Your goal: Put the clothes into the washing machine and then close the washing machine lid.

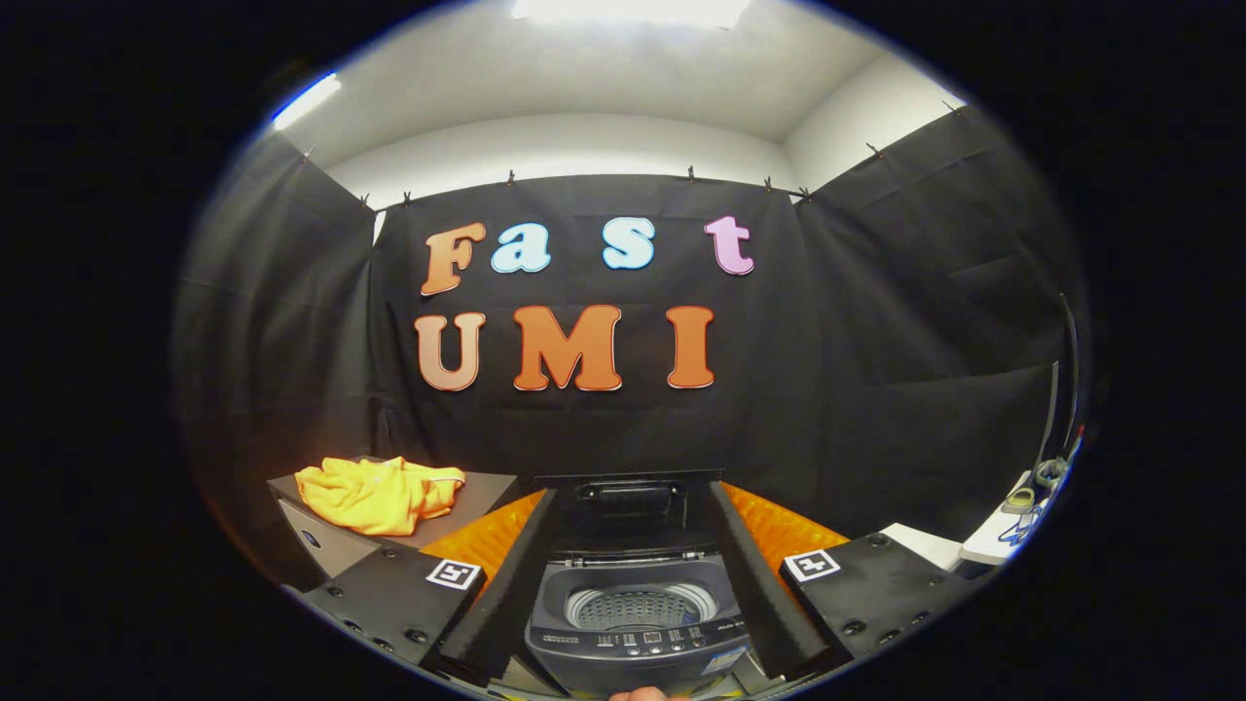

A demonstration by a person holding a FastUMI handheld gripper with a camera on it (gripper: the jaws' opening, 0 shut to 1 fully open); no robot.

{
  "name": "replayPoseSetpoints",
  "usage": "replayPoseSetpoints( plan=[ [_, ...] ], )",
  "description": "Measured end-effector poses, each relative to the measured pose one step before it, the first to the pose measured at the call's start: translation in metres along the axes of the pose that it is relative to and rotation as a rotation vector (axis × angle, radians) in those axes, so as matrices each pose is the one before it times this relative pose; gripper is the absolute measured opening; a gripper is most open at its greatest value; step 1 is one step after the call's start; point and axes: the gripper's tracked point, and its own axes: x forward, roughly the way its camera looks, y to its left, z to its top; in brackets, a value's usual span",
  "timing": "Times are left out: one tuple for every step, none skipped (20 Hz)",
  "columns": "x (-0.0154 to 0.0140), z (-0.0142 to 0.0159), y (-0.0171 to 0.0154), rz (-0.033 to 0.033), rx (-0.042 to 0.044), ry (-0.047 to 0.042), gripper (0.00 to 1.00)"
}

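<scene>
The gripper [633, 574] hangs with its fingers spread wide, gripping nothing, and the washing machine [638, 633] sits framed between them, lid [628, 501] raised against the back wall and drum [635, 608] exposed. The orange clothes [378, 494] lie crumpled on a grey stand [482, 487] beyond the left finger, well apart from the machine's rim.

Around me black cloth walls [876, 321] hang from clips; white ceiling [584, 88] above; bright ceiling light [633, 10].

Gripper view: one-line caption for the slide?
Open gripper frames a small top-loading washing machine with its lid up; orange clothes wait on the stand beside it.
</scene>
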Motion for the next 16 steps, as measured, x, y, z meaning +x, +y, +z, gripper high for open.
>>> replayPoseSetpoints(
  plan=[
    [-0.00043,0.00344,0.00014,-0.00028,0.00264,-0.00463,0.97],
    [0.00021,0.00165,0.00178,-0.00286,0.00151,-0.00340,0.97],
    [0.00105,-0.00037,0.00146,-0.00076,0.00533,0.00042,0.97],
    [0.00176,-0.00036,0.00223,0.00016,0.00555,0.00687,0.97],
    [0.00172,-0.00104,0.00256,-0.00039,0.00263,0.00950,0.97],
    [0.00251,0.00131,0.00334,-0.00055,0.00168,0.00387,0.97],
    [0.00151,0.00542,0.00435,0.00178,0.00213,0.00190,0.97],
    [0.00342,0.00638,0.00721,0.00678,0.00335,-0.00492,0.98],
    [0.00098,0.00750,0.01087,0.00978,0.00621,-0.00254,0.98],
    [0.00381,0.00646,0.01243,0.01490,0.01045,-0.00052,0.98],
    [0.00431,0.00654,0.01426,0.02109,0.01139,0.00227,0.98],
    [0.00583,0.00682,0.01685,0.02458,0.01547,0.00265,0.98],
    [0.00849,0.00498,0.01882,0.03025,0.01081,0.00613,0.98],
    [0.00935,0.00641,0.02163,0.03339,0.00307,0.00487,0.98],
    [0.01251,0.00293,0.02180,0.03276,-0.00296,0.01598,0.98],
    [0.01109,0.00081,0.02251,0.03045,-0.00820,0.01791,0.98]
  ],
)
